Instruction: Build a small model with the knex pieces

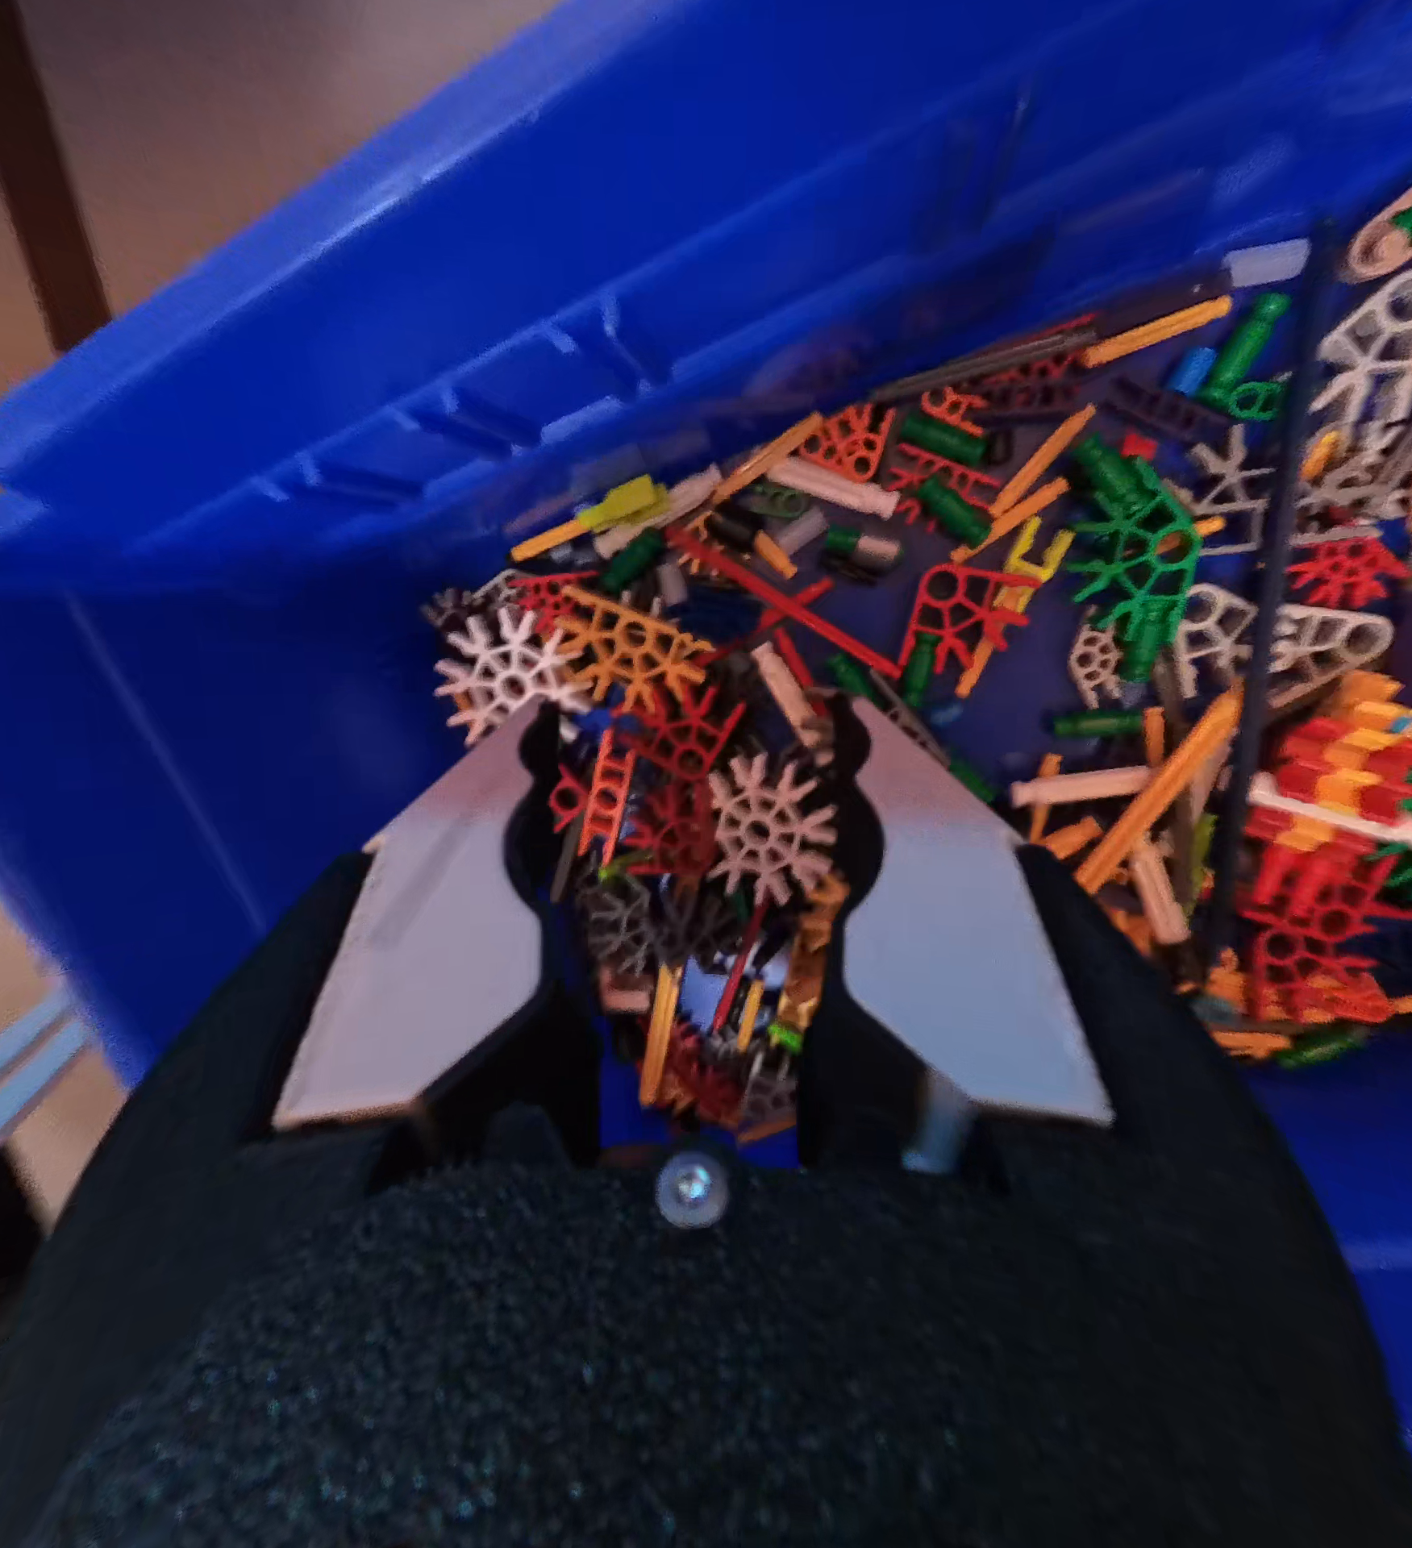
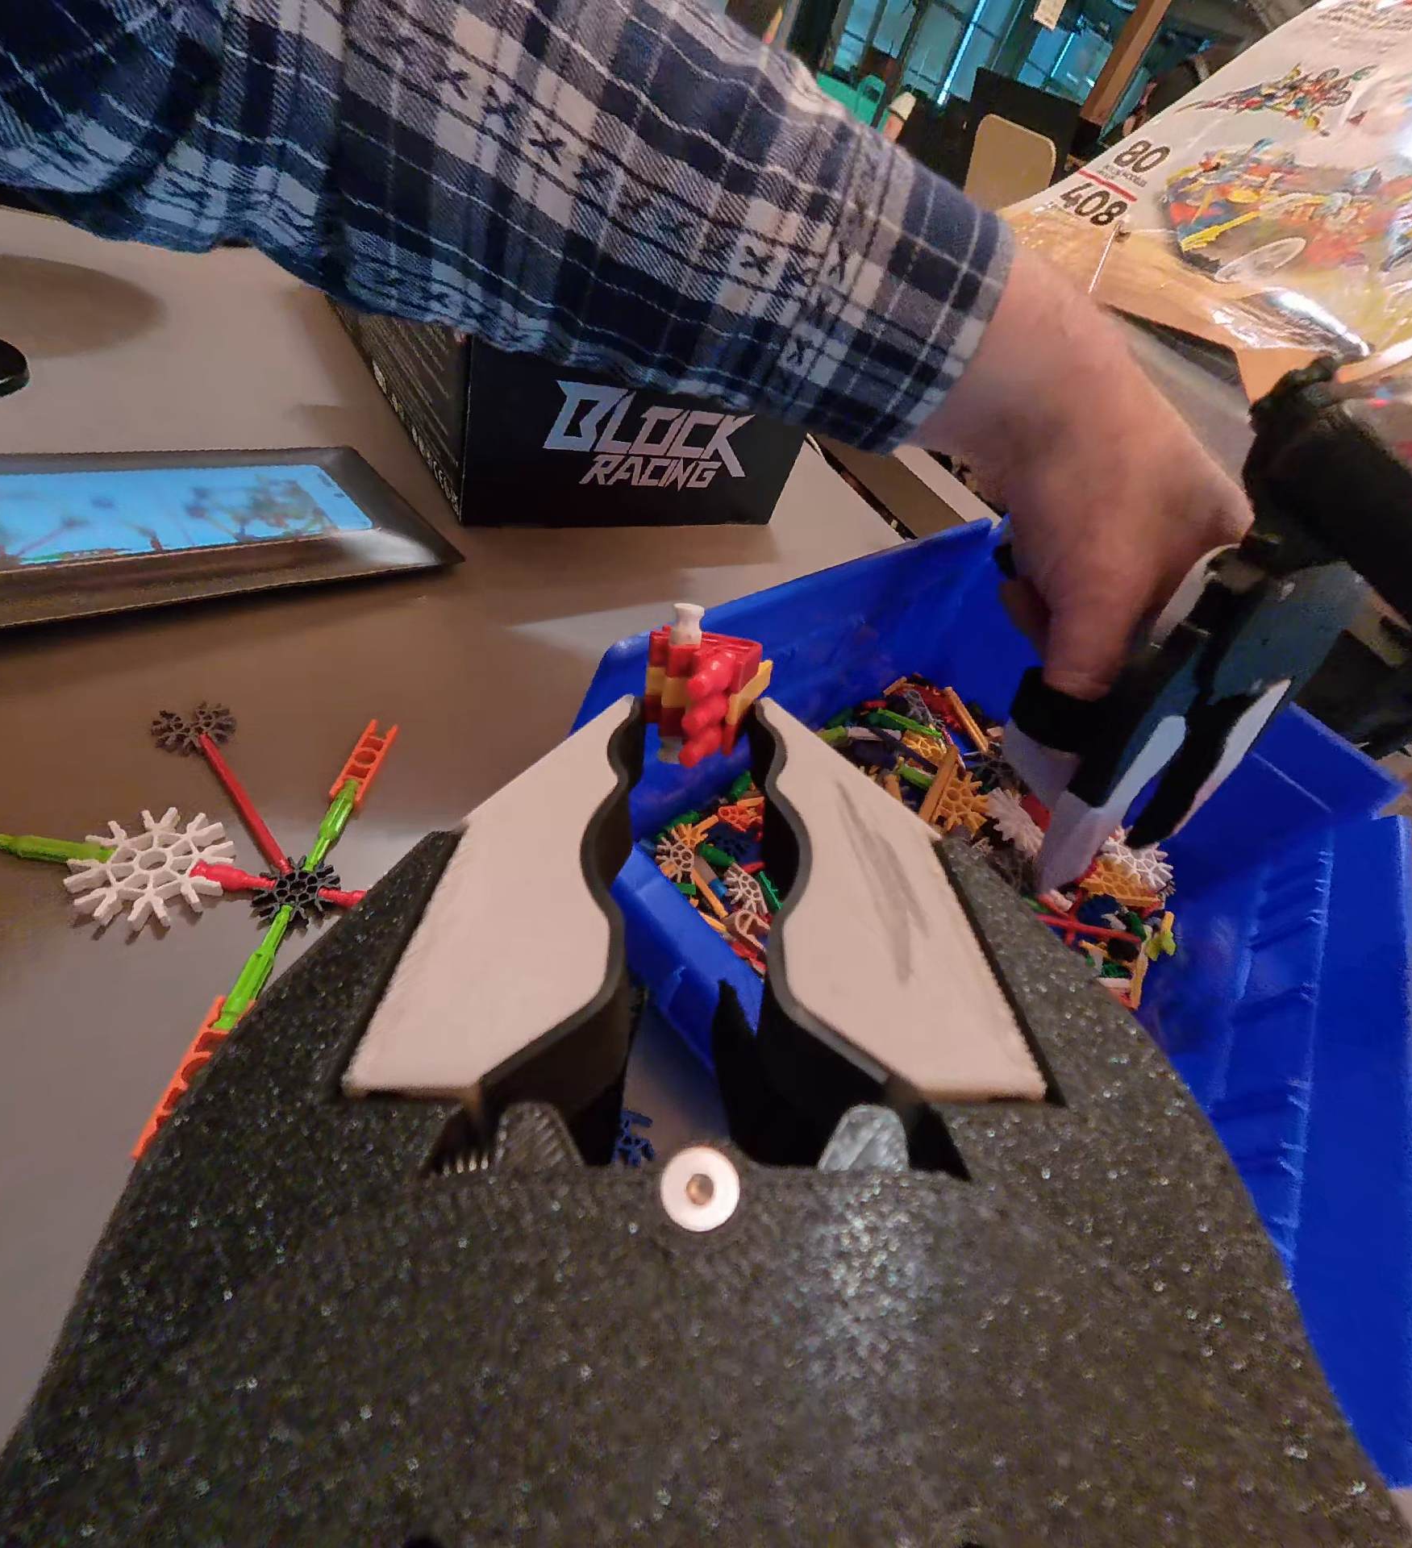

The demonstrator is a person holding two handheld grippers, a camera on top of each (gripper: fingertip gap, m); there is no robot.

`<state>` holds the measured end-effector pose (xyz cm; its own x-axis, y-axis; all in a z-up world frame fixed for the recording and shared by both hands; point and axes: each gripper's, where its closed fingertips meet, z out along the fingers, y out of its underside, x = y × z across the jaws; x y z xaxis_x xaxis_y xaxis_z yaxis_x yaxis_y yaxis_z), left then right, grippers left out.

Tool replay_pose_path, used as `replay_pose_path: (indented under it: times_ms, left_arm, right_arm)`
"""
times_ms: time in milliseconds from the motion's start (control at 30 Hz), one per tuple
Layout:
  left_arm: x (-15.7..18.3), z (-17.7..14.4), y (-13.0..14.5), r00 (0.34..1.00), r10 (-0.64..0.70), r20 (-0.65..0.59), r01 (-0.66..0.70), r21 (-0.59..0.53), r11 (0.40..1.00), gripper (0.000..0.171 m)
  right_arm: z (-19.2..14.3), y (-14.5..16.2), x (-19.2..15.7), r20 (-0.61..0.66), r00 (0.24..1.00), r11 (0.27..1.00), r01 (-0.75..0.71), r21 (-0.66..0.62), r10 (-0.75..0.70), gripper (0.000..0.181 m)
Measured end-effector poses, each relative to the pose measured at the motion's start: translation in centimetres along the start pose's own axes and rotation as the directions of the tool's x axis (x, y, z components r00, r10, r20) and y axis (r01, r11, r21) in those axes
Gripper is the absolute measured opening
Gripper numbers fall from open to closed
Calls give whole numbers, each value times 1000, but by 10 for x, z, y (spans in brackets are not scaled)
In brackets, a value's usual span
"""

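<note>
Right wrist view: right gripper (image 2: 698,720) pinches a red brick cluster (image 2: 700,694) over the blue bin (image 2: 1289,1047); left gripper (image 1: 690,737) spread, dipping into loose pieces (image 1: 979,586).

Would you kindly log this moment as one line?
left gripper: open, in blue bin | right gripper: shut on red-yellow block cluster

one blue bin (image 2: 1289,1047), one black box (image 2: 618,436), two grippers.

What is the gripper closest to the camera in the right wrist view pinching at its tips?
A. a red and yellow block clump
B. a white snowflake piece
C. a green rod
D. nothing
A: the right gripper is shut on the red and yellow block clump, held above the blue bin.
</note>
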<state>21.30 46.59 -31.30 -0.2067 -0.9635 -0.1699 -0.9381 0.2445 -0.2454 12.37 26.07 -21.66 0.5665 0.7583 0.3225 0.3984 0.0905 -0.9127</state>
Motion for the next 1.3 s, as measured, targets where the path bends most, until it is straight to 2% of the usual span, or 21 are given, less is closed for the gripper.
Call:
replay_pose_path:
  times_ms: [33,200,267,300,367,400,500,567,667,800,833,867,933,967,1000,1100,1200,1300]
  left_arm:
    - [3,2,-6,999,-19,-33,20,29,999,62]
    - [32,-1,-8,985,-27,-170,32,27,999,65]
    - [63,-9,-3,948,-8,-317,11,6,1000,49]
    - [78,-13,4,928,37,-371,-42,-6,999,45]
    - [83,-17,9,932,111,-345,-119,-1,993,45]
    - [75,-18,8,946,86,-313,-92,-5,996,47]
    - [35,-19,3,982,-12,-187,17,24,1000,64]
    - [11,-16,2,992,-51,-111,56,45,997,82]
    - [4,-5,0,992,-53,-116,59,56,997,99]
    - [5,9,6,989,-62,-134,61,-5,998,120]
    - [10,5,5,985,-63,-163,63,-5,998,117]
    - [20,1,3,976,-58,-209,59,-4,998,105]
    - [38,-7,10,966,-23,-256,14,-37,999,99]
    - [49,-12,19,956,6,-292,-28,-73,997,82]
    - [63,-18,28,937,10,-349,-51,-107,993,56]
    - [68,-25,34,945,32,-325,-68,-98,993,59]
    - [46,-34,26,979,31,-201,-40,-38,998,60]
    - [27,-39,25,992,19,-129,-23,-32,999,64]
  right_arm:
    - [0,0,0,1,1000,1000,0,-1,0,23]
    - [0,-1,-1,9,1000,1000,-9,3,9,23]
    - [-1,-3,-2,14,1000,1000,-11,9,10,23]
    - [-1,-3,-3,15,1000,1000,-10,10,10,23]
    - [-1,-3,-2,13,1000,1000,-9,9,9,23]
    - [-1,-3,-2,13,1000,1000,-10,10,10,23]
    - [-1,-3,-2,12,1000,1000,-12,10,11,23]
    - [-1,-2,-2,13,1000,1000,-12,7,12,23]
    - [-1,-2,-2,14,1000,1000,-14,6,13,23]
    - [0,-1,-2,17,1000,1000,-16,4,16,23]
    - [0,-1,-2,18,1000,1000,-17,4,17,23]
    - [-1,-1,-2,19,1000,1000,-19,5,19,23]
    - [-1,-2,-3,20,1000,1000,-18,8,18,23]
    - [-1,-2,-3,21,1000,1000,-18,9,18,23]
    - [-1,-3,-3,21,1000,1000,-18,11,18,23]
    - [-2,-3,-3,21,1000,1000,-15,12,15,23]
    - [-2,-3,-3,21,1000,1000,-17,12,16,23]
    - [-1,-1,-4,22,1000,1000,-14,5,14,23]
